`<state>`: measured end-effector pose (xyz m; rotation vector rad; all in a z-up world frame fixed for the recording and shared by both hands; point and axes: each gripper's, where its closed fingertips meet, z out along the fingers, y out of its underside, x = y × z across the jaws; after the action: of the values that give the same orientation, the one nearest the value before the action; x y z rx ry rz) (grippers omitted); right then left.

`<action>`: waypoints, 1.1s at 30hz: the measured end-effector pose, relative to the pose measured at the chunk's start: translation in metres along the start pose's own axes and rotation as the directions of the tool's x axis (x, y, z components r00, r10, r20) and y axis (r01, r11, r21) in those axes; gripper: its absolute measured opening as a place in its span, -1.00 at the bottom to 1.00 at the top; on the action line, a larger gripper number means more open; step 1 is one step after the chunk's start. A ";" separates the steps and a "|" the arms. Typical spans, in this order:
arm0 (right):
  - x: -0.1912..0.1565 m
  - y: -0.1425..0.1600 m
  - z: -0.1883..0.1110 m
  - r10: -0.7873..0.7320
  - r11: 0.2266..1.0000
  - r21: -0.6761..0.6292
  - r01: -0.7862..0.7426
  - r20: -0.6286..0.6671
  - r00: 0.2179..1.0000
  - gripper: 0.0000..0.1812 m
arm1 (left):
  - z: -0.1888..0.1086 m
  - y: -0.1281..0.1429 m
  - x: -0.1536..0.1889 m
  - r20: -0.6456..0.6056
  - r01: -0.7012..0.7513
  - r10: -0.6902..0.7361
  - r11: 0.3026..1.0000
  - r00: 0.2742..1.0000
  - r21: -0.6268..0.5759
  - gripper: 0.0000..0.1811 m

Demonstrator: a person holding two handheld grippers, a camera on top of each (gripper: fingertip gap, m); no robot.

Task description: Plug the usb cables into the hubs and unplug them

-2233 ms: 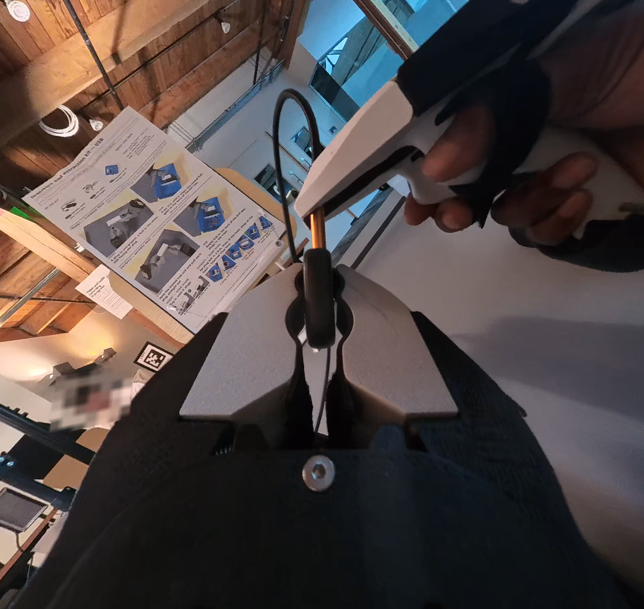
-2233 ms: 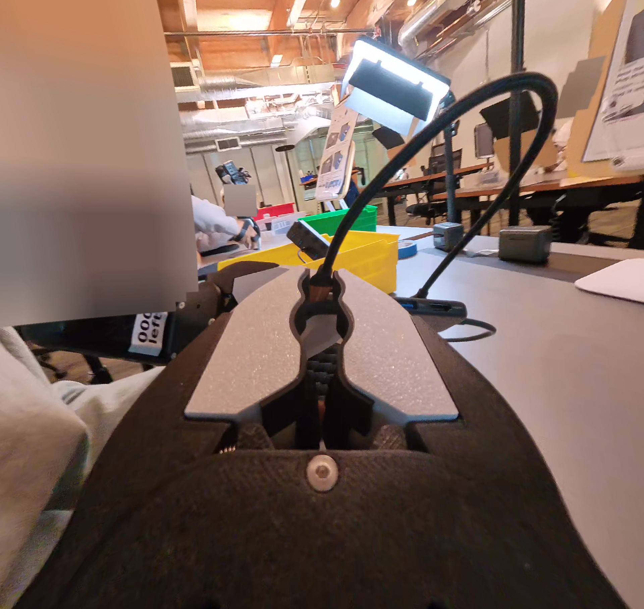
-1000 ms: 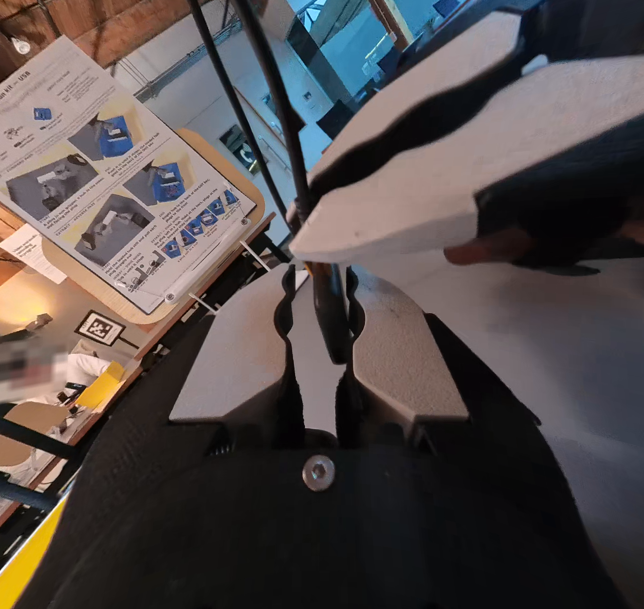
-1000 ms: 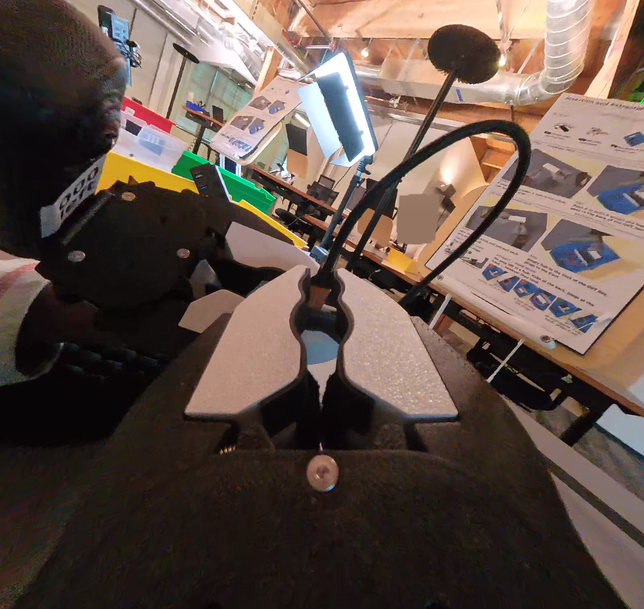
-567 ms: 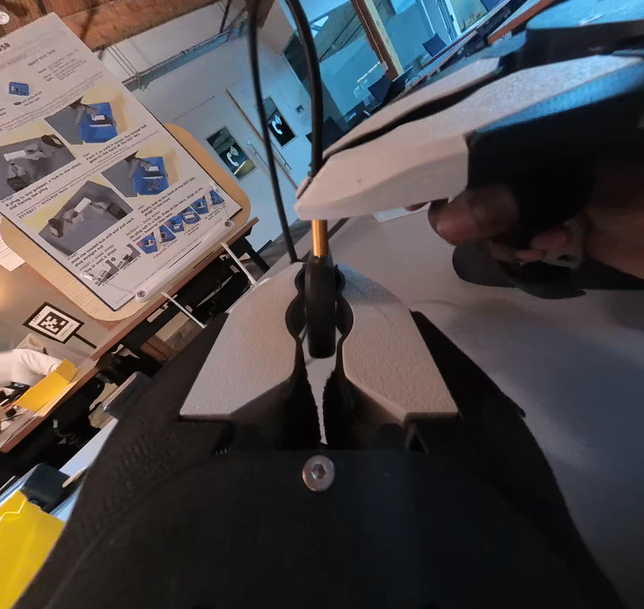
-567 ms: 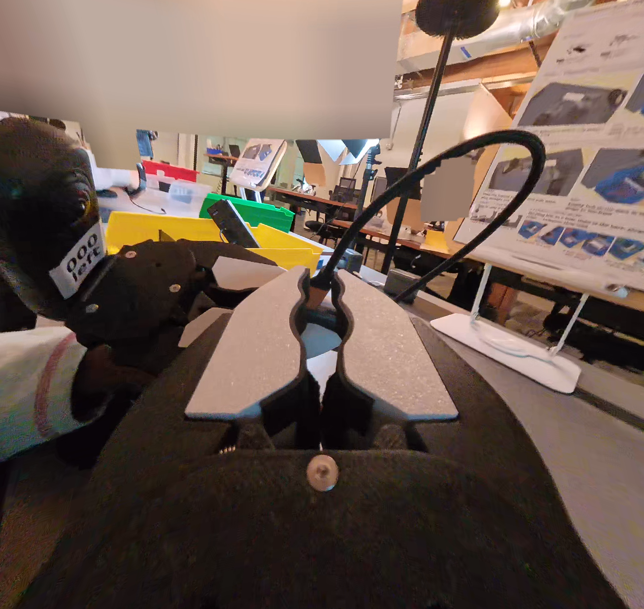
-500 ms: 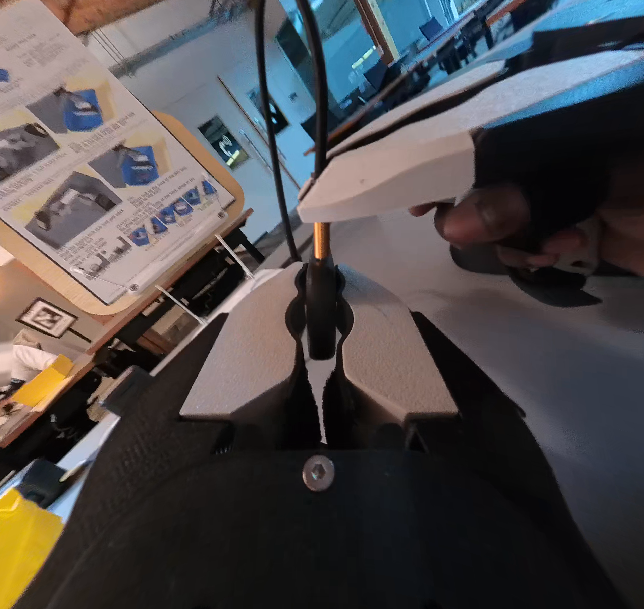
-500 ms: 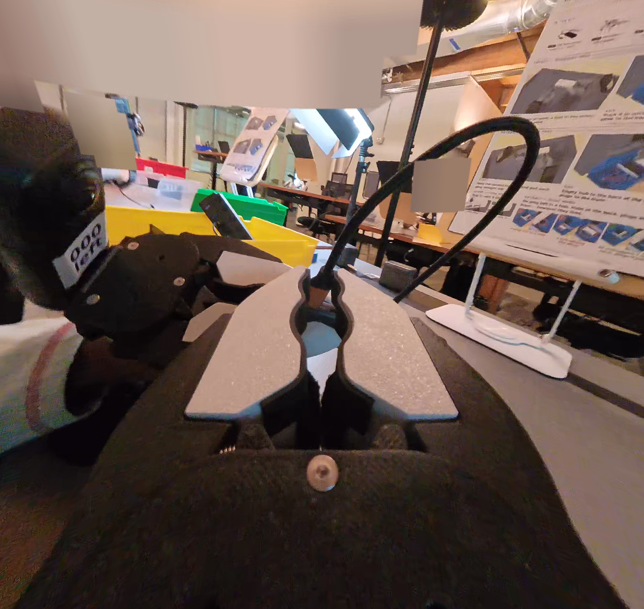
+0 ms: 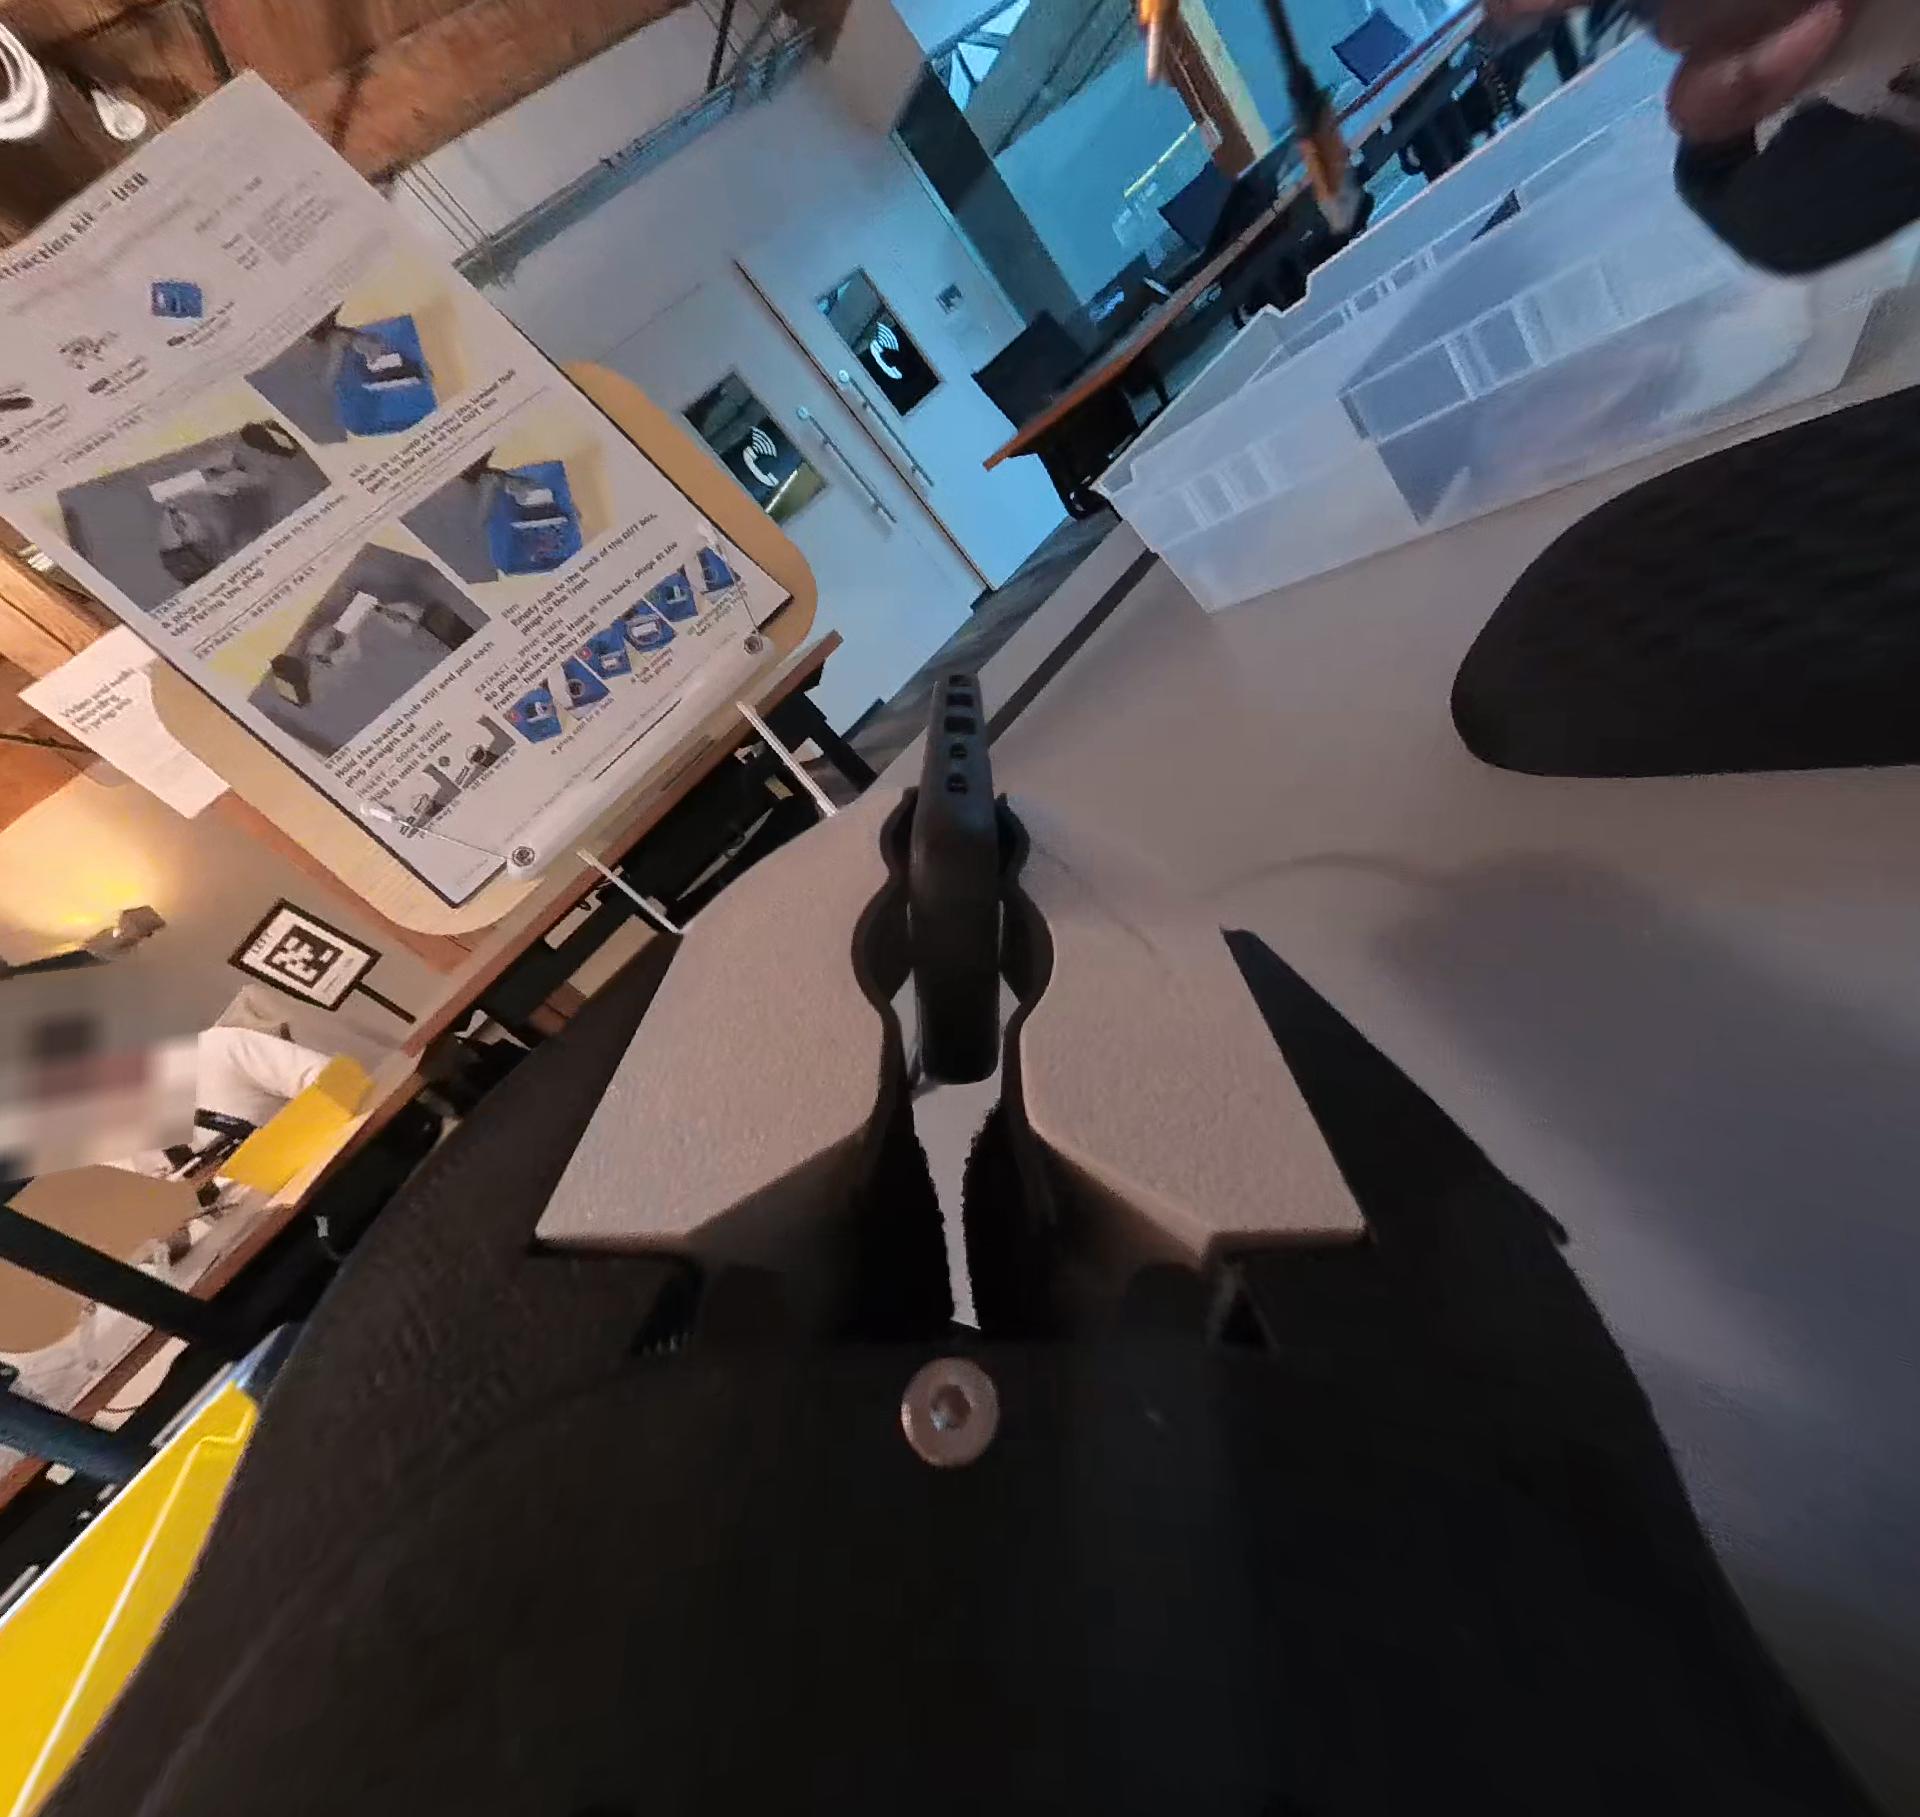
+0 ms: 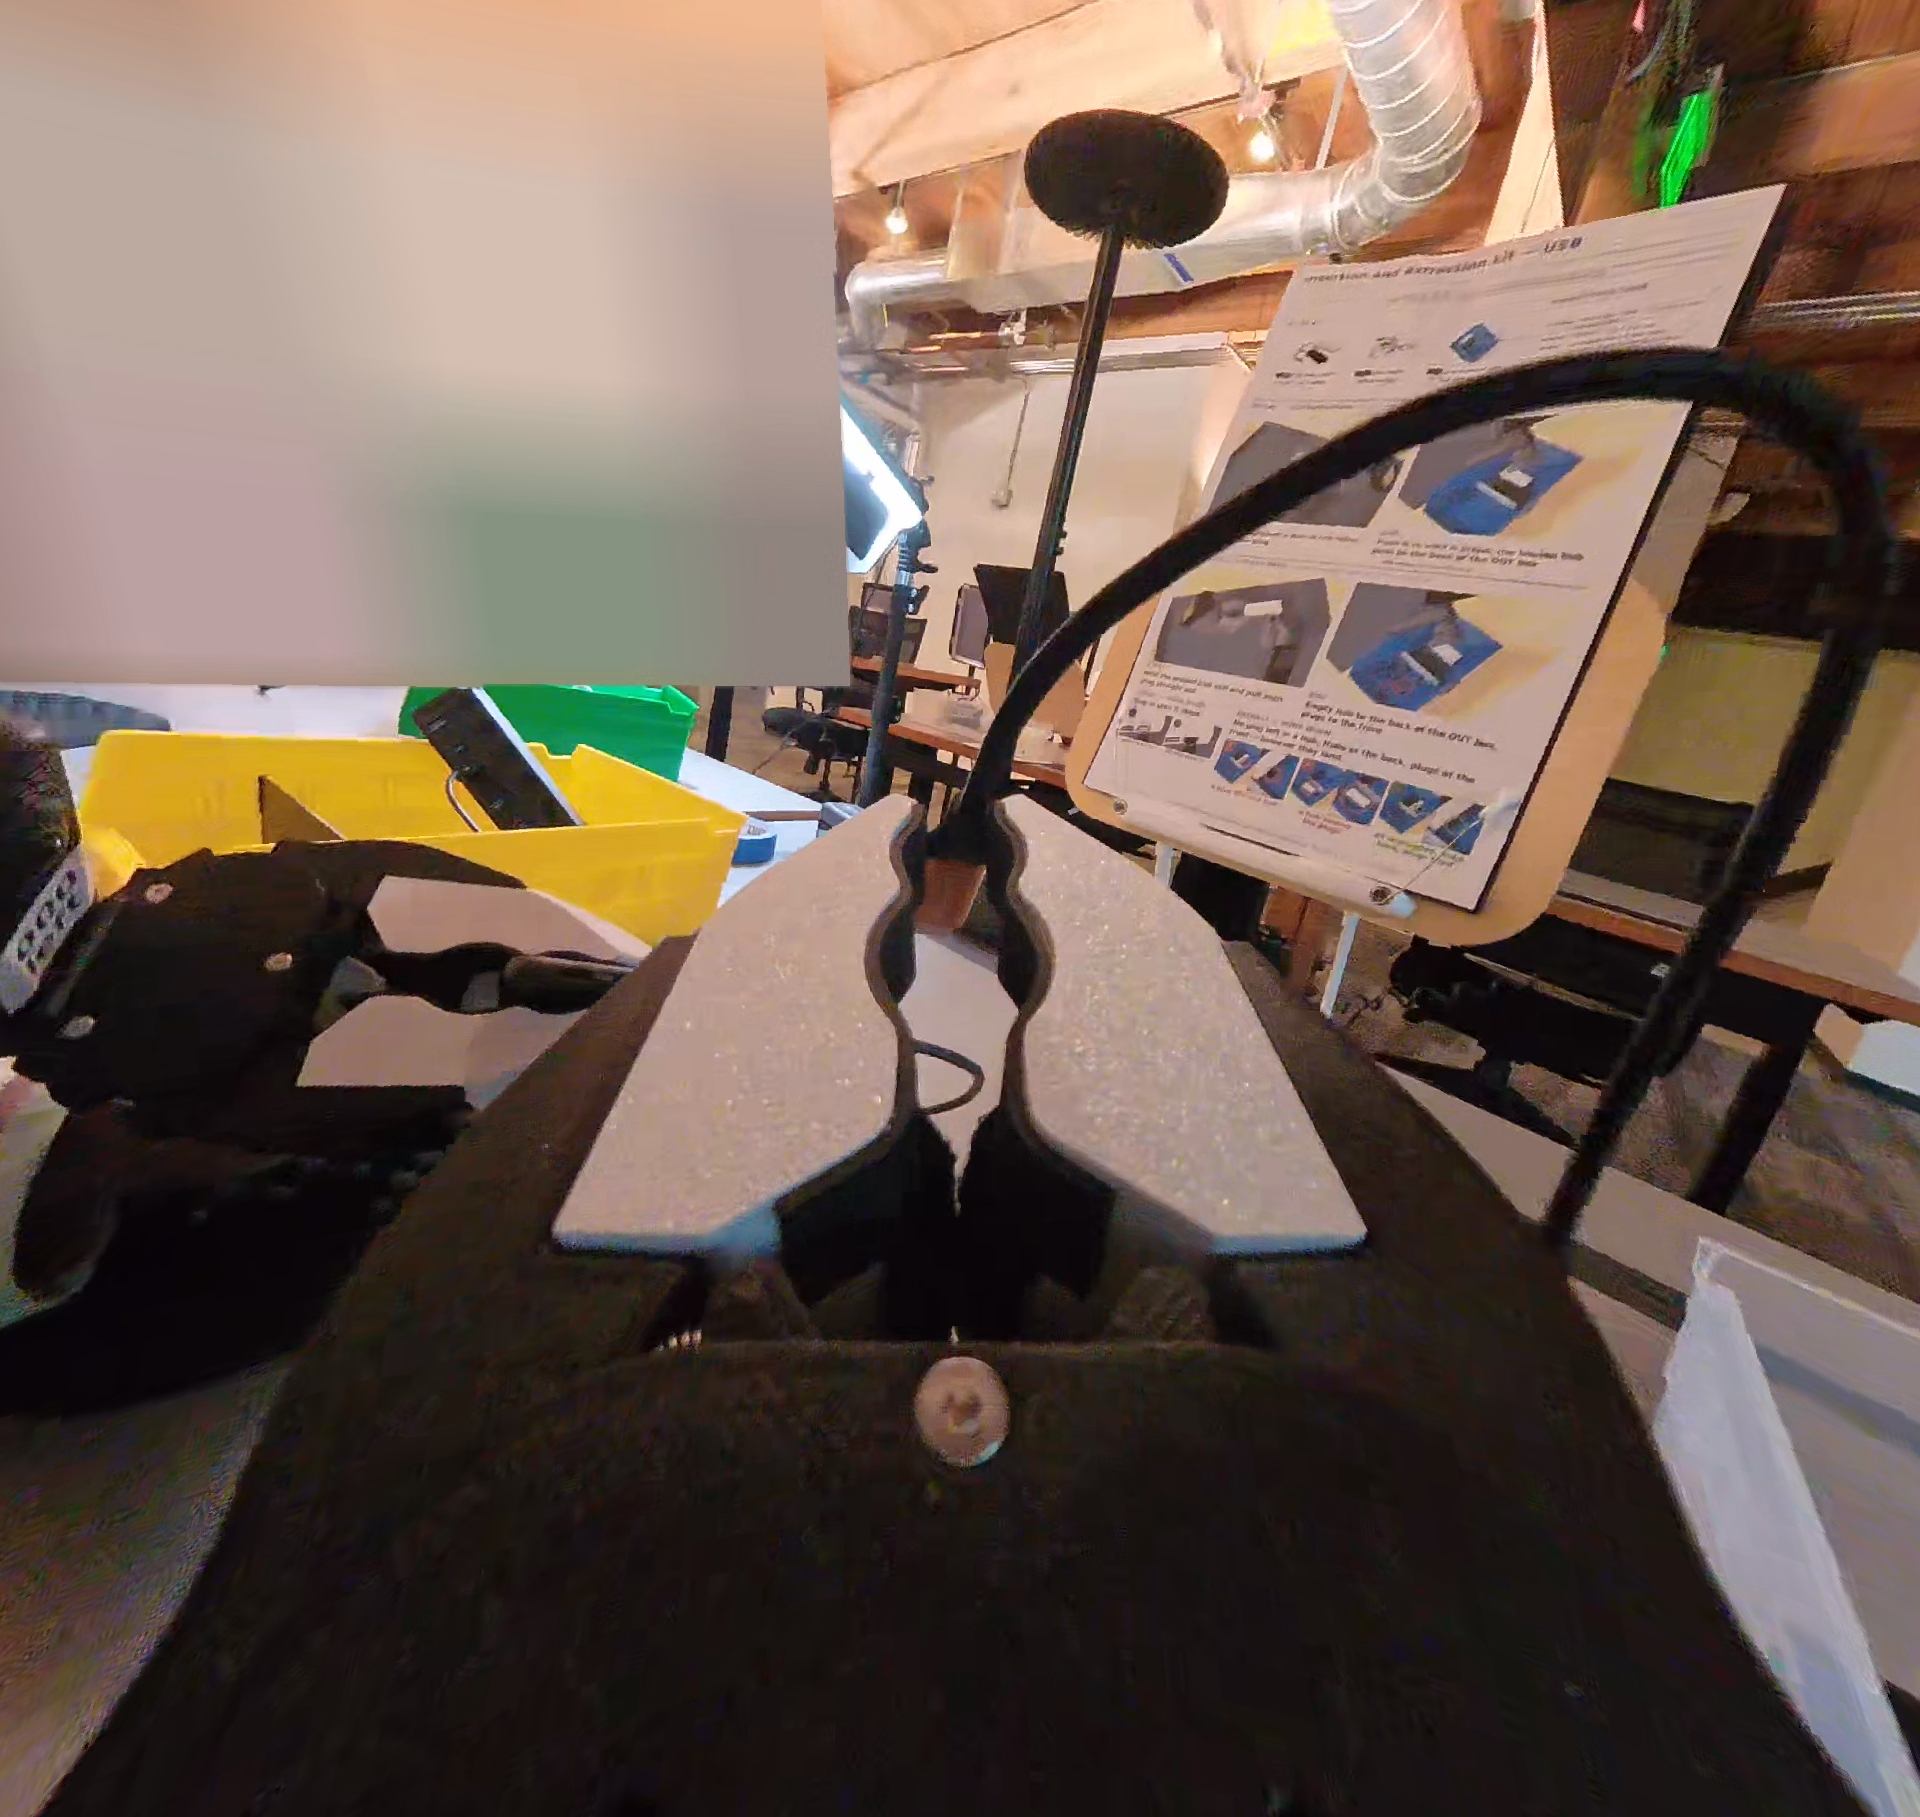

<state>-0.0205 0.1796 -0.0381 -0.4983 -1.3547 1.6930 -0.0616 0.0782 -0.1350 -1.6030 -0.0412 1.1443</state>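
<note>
My left gripper (image 9: 951,832) is shut on a thin black USB hub (image 9: 954,936), held edge-on with its row of ports pointing away over the grey table (image 9: 1351,936). My right gripper (image 10: 956,832) is shut on the copper-collared plug (image 10: 948,889) of a black cable (image 10: 1558,385), which arcs up and drops to the right. In the right wrist view the left gripper (image 10: 343,978) and the hub (image 10: 561,967) sit to the left, apart from the plug. In the left wrist view a blurred copper cable end (image 9: 1333,162) hangs at the top right beside the person's hand (image 9: 1683,11).
A yellow bin (image 10: 312,780) at the left holds another black hub (image 10: 494,759), with a green bin (image 10: 582,707) behind. An instruction board (image 10: 1403,624) stands at the table's edge. A clear plastic bin (image 9: 1455,396) sits on the table's far side. A black stand (image 10: 1122,178) rises behind. One gripper's finger ends stand about 15 cm off the other's.
The plug has come out of the hub. The right gripper has pulled away up and to the right with the cable, and the hub stays in the left gripper.
</note>
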 end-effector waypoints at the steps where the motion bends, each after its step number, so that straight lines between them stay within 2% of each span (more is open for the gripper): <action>1: 0.005 -0.006 -0.003 -0.002 1.000 0.000 0.002 0.000 1.000 -0.88 | -0.001 0.002 0.001 -0.008 -0.009 0.009 1.000 1.000 -0.002 -0.86; 8: 0.060 -0.050 -0.045 -0.198 0.974 -0.136 0.183 -0.110 0.974 -0.88 | -0.004 -0.004 -0.002 0.015 -0.024 0.024 0.999 1.000 0.026 -0.86; 12: 0.102 -0.047 -0.075 -0.173 0.955 -0.268 0.129 -0.148 0.974 -0.88 | -0.005 -0.005 -0.004 0.025 -0.002 0.001 0.999 1.000 0.039 -0.86; 15: 0.142 -0.013 -0.102 -0.230 0.883 -0.459 0.098 -0.241 0.943 -0.88 | -0.004 -0.005 -0.003 0.022 -0.006 0.005 0.999 1.000 0.040 -0.86; 19: 0.181 0.055 -0.142 -0.368 0.688 -0.725 0.038 -0.303 0.879 -0.88 | -0.004 -0.006 0.000 0.016 -0.024 0.023 0.999 1.000 0.039 -0.86; 23: 0.196 0.117 -0.172 -0.426 0.484 -0.873 -0.062 -0.297 0.855 -0.87 | -0.003 -0.004 0.000 0.010 -0.024 0.024 0.999 1.000 0.034 -0.86; 25: 0.192 0.137 -0.180 -0.395 0.423 -0.900 -0.104 -0.287 0.873 -0.87 | -0.003 -0.004 0.000 0.011 -0.026 0.026 0.999 1.000 0.033 -0.86; 29: 0.173 0.160 -0.180 -0.228 0.386 -0.906 -0.177 -0.279 0.933 -0.87 | -0.003 -0.004 0.001 0.004 -0.026 0.026 0.999 1.000 0.033 -0.86; 33: 0.165 0.152 -0.174 -0.105 0.448 -0.862 -0.236 -0.313 0.944 -0.80 | -0.003 -0.005 0.003 -0.004 -0.030 0.031 0.999 1.000 0.037 -0.86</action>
<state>-0.0345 0.4123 -0.2002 -1.3941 -1.9218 0.7033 -0.0558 0.0792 -0.1333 -1.5785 0.0069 1.1589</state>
